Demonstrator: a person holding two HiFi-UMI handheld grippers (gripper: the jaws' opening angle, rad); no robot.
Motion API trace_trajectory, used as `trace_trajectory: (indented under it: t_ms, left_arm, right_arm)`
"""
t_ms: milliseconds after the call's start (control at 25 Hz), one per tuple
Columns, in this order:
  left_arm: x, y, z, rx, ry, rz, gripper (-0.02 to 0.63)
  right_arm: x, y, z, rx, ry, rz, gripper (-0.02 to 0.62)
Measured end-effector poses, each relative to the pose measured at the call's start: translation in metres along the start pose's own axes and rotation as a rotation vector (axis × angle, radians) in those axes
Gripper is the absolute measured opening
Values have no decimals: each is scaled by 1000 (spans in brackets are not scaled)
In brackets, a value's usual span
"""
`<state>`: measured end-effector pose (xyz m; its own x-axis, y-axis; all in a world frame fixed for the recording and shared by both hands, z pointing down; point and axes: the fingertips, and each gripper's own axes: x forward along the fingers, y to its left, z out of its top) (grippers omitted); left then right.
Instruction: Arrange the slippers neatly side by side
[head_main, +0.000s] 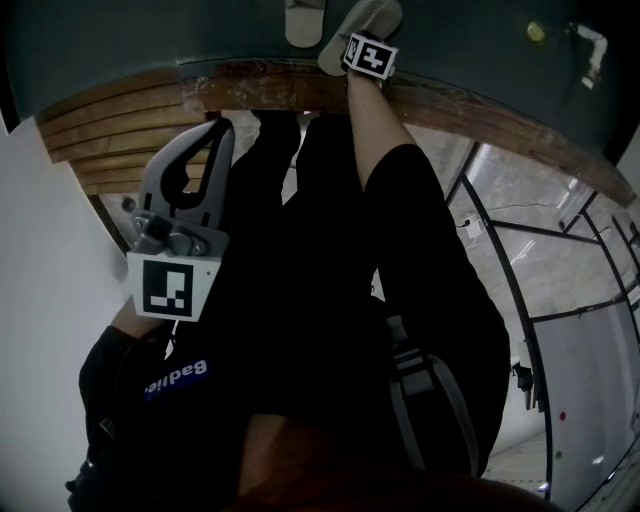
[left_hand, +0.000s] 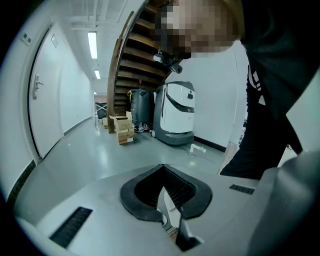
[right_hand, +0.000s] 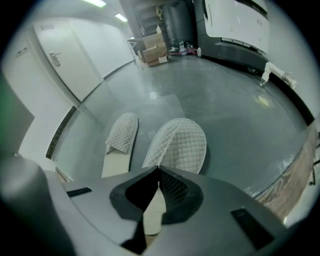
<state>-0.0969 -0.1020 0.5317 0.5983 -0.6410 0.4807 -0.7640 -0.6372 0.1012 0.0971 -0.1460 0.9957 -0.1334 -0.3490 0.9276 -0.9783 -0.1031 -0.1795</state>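
Note:
Two white quilted slippers lie on the grey floor. In the right gripper view the left slipper (right_hand: 121, 136) lies flat and the right slipper (right_hand: 182, 142) sits just beside it, toes pointing away. My right gripper (right_hand: 159, 171) is shut on the near edge of the right slipper's upper, and its beige sole shows between the jaws. In the head view both slippers, left (head_main: 303, 22) and right (head_main: 374, 13), are at the top edge, with my right gripper (head_main: 362, 45) reaching onto the right one. My left gripper (head_main: 212, 140) is held up near the body, shut and empty, its tips (left_hand: 162, 169) touching.
A curved wooden step edge (head_main: 300, 95) runs between me and the slippers. A glass railing (head_main: 540, 270) drops away on the right and a white wall (head_main: 40, 260) stands at left. A cleaning machine (left_hand: 175, 112), cardboard boxes (left_hand: 121, 129) and a door (right_hand: 60, 65) stand farther off.

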Motion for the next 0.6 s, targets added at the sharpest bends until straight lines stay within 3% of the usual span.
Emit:
trace_trajectory:
  t_ms: [600]
  left_arm:
    - [-13,44,-3,-70,-9,94,0]
  right_arm:
    - [28,33,71,-360,26,43,6]
